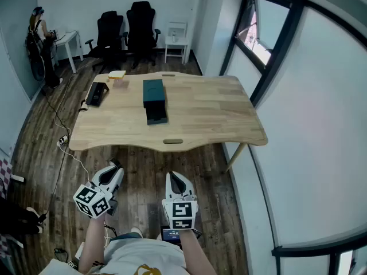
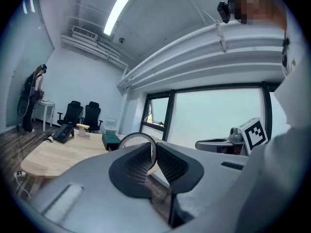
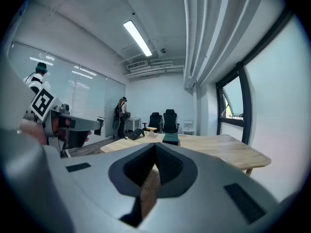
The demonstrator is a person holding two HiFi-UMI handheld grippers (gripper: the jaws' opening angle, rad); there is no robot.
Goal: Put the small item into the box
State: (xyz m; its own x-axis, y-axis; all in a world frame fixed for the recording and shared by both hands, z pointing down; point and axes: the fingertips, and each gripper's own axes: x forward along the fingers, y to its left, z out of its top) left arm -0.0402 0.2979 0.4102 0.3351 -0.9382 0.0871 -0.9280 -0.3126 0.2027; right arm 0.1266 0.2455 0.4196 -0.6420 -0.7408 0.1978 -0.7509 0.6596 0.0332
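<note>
Gripping a thin ring in the left gripper, jaws clamped on it, held low before the table (well apart from the green box mid-table). With the right gripper jaws pressed together on nothing.

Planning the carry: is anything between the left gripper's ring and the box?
Nothing visible. The ring in the left gripper faces bare table up to the box; the black device lies off left.

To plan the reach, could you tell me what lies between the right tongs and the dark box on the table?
In the head view, only wooden floor, the table edge and bare tabletop separate the right tongs from the dark box.
</note>
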